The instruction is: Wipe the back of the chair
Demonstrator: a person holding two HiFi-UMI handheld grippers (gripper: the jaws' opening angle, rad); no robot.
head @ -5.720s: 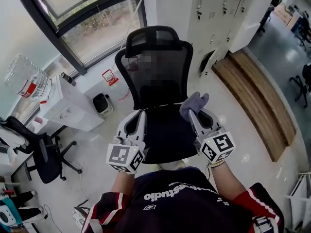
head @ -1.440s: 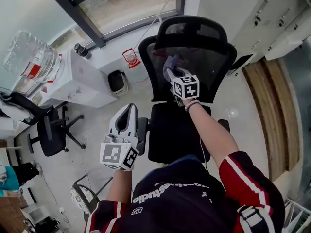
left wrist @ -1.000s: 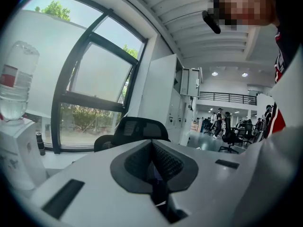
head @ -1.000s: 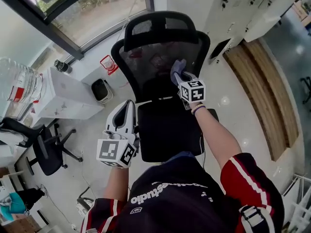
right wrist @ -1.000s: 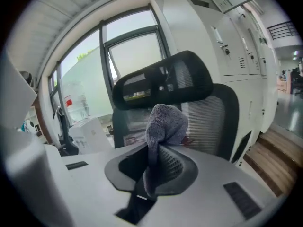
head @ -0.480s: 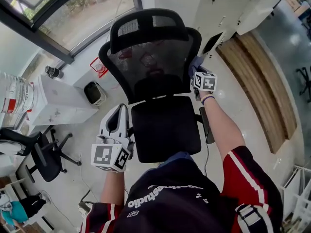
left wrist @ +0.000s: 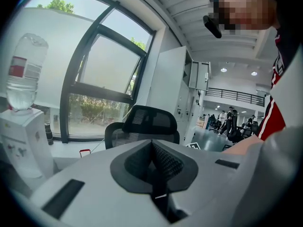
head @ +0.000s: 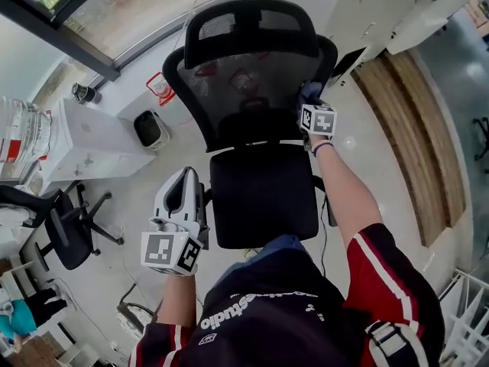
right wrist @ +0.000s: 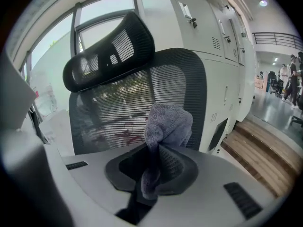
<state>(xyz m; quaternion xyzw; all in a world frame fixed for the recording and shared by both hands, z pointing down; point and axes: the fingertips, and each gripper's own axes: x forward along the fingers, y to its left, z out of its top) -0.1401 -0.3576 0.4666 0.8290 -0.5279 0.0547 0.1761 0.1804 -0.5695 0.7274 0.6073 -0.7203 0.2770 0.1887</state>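
Note:
A black mesh office chair (head: 256, 90) faces me, its backrest (right wrist: 137, 103) and headrest (right wrist: 111, 51) filling the right gripper view. My right gripper (head: 312, 104) is shut on a grey cloth (right wrist: 166, 124), which bunches above the jaws. The cloth (head: 310, 92) presses against the backrest's right edge. My left gripper (head: 184, 196) hangs low beside the seat's left side, jaws shut with nothing between them. From the left gripper view the chair (left wrist: 142, 126) stands further off.
A water dispenser (left wrist: 21, 131) with a bottle (head: 15, 136) stands at the left by the window. White lockers (right wrist: 222, 56) rise behind the chair, and a wooden step (head: 416, 105) runs at the right. Another black chair (head: 65, 232) and a small bin (head: 150, 128) stand at left.
My right gripper carried the cloth from in front of the seat up onto the backrest, then swept it across the mesh from the left part to the right edge. The left gripper stayed low.

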